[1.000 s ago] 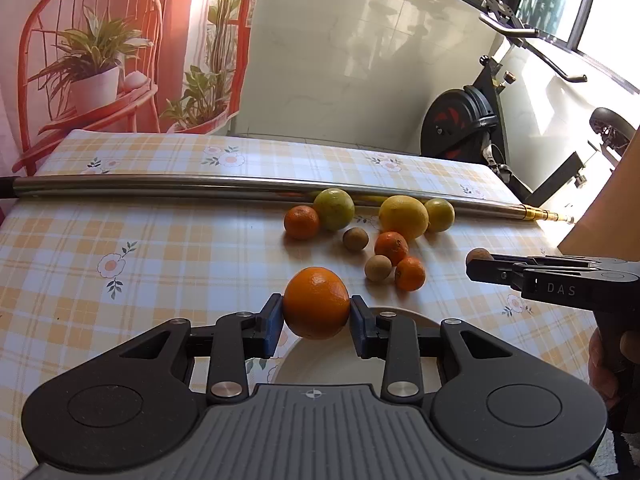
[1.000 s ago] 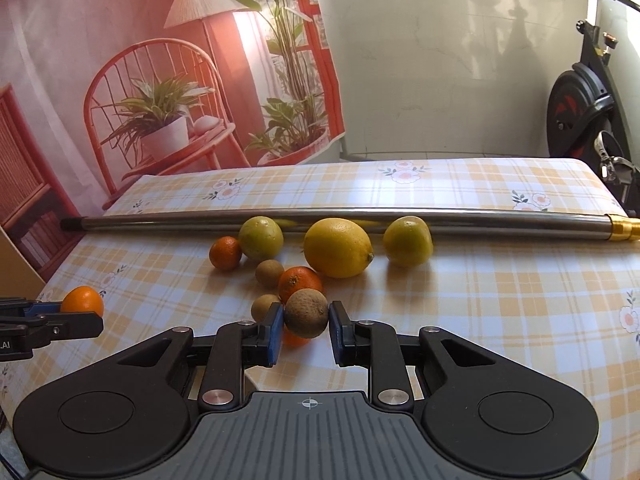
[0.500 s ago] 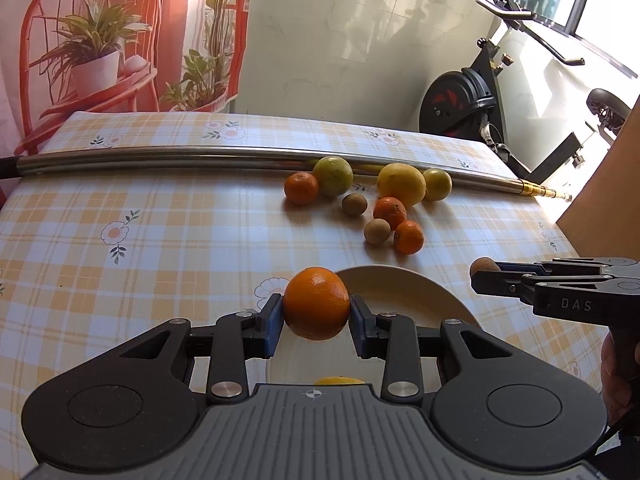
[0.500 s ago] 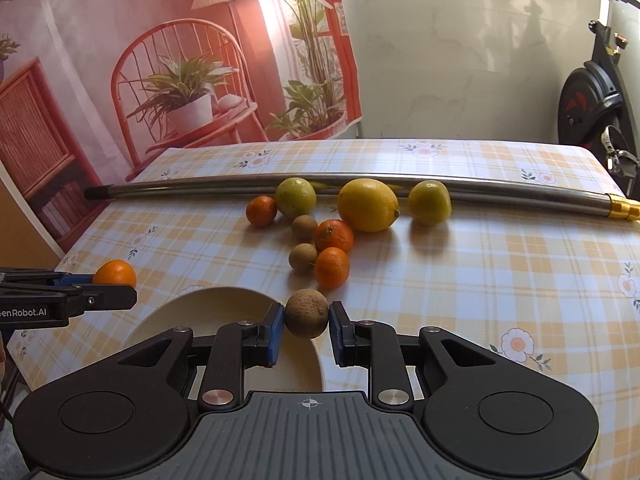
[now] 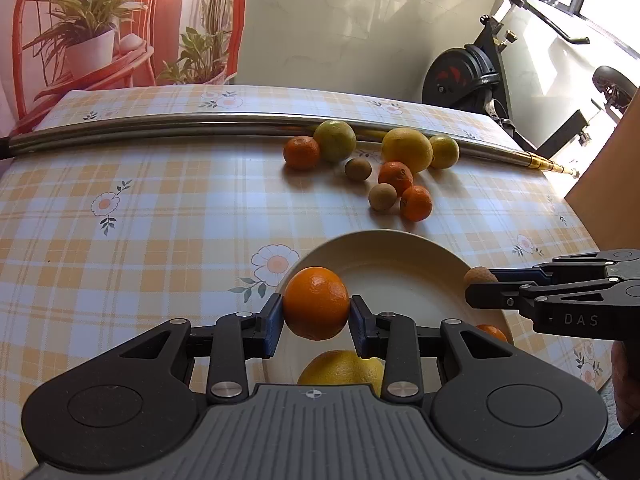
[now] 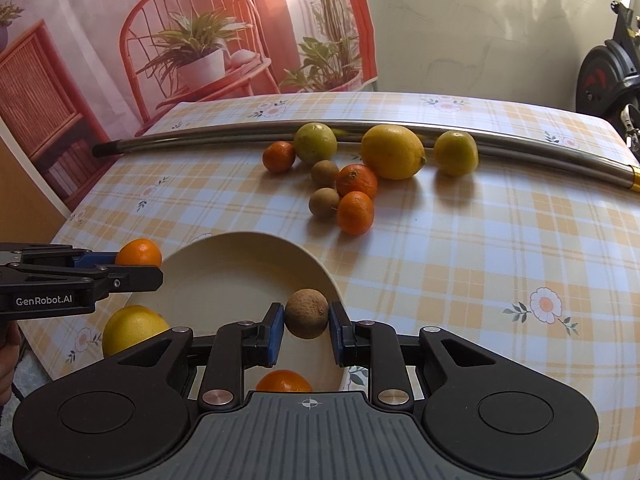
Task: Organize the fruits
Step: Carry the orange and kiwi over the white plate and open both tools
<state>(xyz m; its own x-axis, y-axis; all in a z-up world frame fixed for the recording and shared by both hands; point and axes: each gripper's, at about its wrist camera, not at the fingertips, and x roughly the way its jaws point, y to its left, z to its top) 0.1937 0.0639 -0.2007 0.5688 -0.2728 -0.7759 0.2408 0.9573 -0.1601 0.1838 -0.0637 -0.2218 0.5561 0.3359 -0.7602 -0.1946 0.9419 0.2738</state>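
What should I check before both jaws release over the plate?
1. Left gripper shut on the orange: ok.
2. Right gripper shut on the brown fruit: ok.
3. Both fruits over the plate: ok.
4. Bare landing space beside the lemon and small orange already on it: ok.
5. Drop height above plate: cannot tell.

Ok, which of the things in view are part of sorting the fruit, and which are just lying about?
Part of the job:
- orange in the left gripper
- brown fruit in the right gripper
- plate, with a lemon and a mandarin on it
- loose citrus and brown fruits on the tablecloth

Lying about:
- metal pole
- exercise bike
- plant backdrop
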